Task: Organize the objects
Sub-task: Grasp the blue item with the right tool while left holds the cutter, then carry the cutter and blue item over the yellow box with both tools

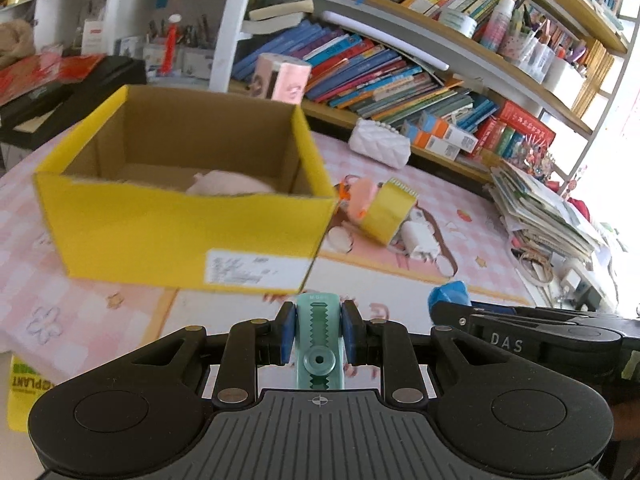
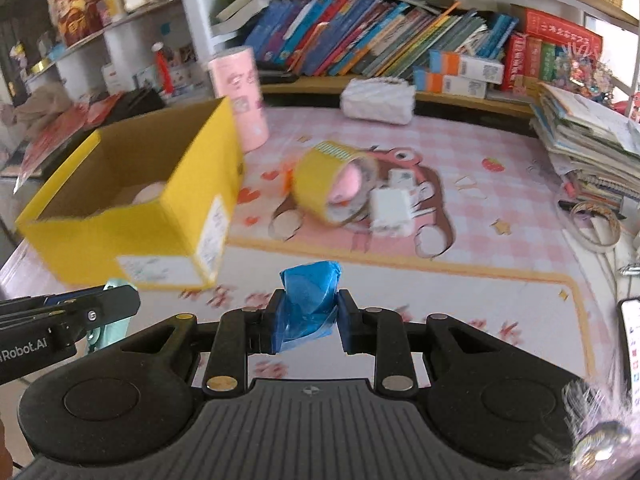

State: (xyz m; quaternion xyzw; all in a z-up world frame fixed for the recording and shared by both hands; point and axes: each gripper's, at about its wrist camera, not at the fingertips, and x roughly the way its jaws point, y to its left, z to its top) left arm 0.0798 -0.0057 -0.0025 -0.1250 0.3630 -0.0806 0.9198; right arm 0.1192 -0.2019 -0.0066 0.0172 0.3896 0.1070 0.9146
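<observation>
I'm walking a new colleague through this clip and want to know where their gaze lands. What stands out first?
The open yellow cardboard box dominates the pink checked tablecloth, with something pale pink inside. In front of it, the left gripper is shut on a mint-green plastic dispenser, and the right gripper on a crumpled blue plastic wad. Further back lies a yellow tape roll.

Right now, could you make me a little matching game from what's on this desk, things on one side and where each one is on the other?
Things:
1. mint green clip
2. blue plastic wad
3. pale pink soft thing
4. white charger

Places:
A. inside the yellow box
B. gripped in the left tongs
C. on the pink mat beside the yellow tape roll
D. gripped in the right tongs

Pairs: 1-B, 2-D, 3-A, 4-C
</observation>
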